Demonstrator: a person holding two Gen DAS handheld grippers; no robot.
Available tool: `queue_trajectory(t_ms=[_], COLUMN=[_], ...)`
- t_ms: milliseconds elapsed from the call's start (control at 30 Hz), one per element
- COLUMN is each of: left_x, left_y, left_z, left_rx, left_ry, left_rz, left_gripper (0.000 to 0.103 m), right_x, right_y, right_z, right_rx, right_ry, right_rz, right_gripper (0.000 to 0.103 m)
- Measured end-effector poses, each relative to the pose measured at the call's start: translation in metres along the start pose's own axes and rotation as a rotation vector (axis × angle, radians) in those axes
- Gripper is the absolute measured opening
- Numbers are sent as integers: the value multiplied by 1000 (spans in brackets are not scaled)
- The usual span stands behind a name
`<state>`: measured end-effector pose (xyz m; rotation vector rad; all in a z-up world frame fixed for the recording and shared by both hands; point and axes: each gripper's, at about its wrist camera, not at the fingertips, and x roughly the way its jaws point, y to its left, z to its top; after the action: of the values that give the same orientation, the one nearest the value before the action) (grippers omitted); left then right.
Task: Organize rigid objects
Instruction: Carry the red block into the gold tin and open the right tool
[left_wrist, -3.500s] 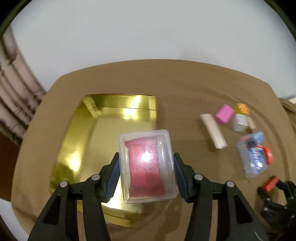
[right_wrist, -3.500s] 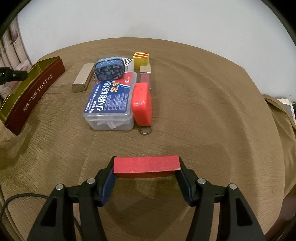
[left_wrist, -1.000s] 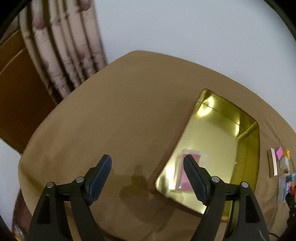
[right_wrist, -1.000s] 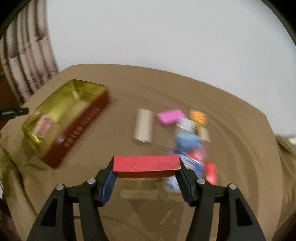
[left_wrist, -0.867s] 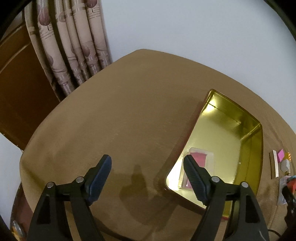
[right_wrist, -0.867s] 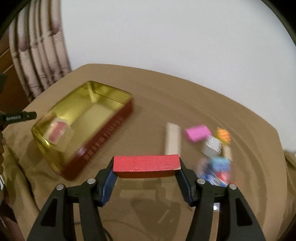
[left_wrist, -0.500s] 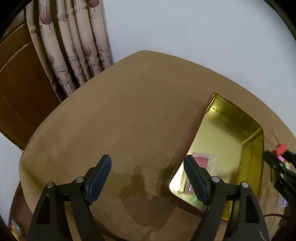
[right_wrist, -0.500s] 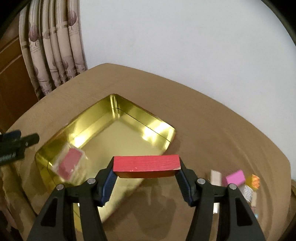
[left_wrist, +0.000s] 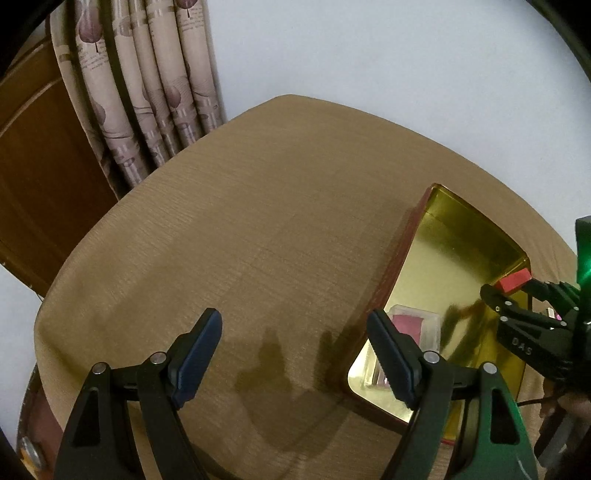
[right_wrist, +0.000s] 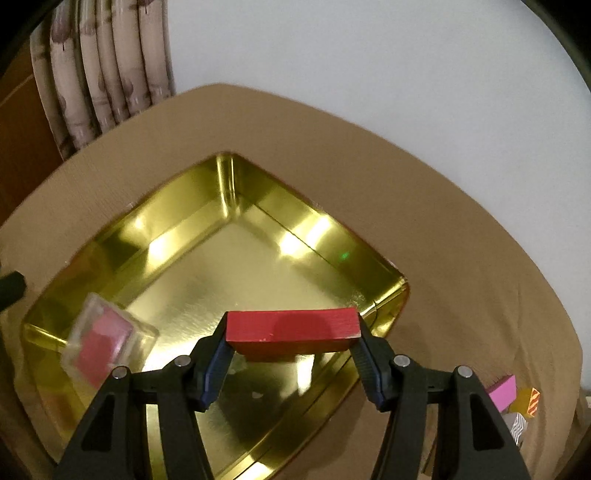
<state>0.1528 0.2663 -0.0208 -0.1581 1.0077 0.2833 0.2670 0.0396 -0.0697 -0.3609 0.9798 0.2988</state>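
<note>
A red block (right_wrist: 291, 326), a flat rectangular bar, is sitting level and crosswise above the near right part of a gold tin (right_wrist: 207, 236), clamped by its two short ends. The tin, shiny gold inside with dark red outer walls, is lying open on the brown table (right_wrist: 461, 258). A clear case (right_wrist: 107, 341) holding something pink-red is lying tilted in the tin's left corner. A pink block (right_wrist: 502, 392), an orange striped cube (right_wrist: 529, 401) and a black-and-white striped piece (right_wrist: 517, 424) are clustering at the table's right edge.

You see a tan-clothed table (right_wrist: 461, 236) carrying the gold tin (right_wrist: 184, 229), with small coloured blocks (right_wrist: 517, 400) at its four o'clock.
</note>
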Motion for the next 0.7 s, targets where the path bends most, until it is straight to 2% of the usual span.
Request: queue_trajectory(t_ms=[400, 700], left_x=[-1, -1], left_y=[-4, -4], left_z=[-1, -2], left_rx=[23, 26], left_ry=[-1, 4], left_rz=[-8, -16], left_gripper=[78, 78], right_x=[24, 31], right_y=[17, 19], right_z=[9, 11], right_rx=[-49, -35], right_ry=[33, 38], right_rz=[-45, -34], right_gripper=[61, 64])
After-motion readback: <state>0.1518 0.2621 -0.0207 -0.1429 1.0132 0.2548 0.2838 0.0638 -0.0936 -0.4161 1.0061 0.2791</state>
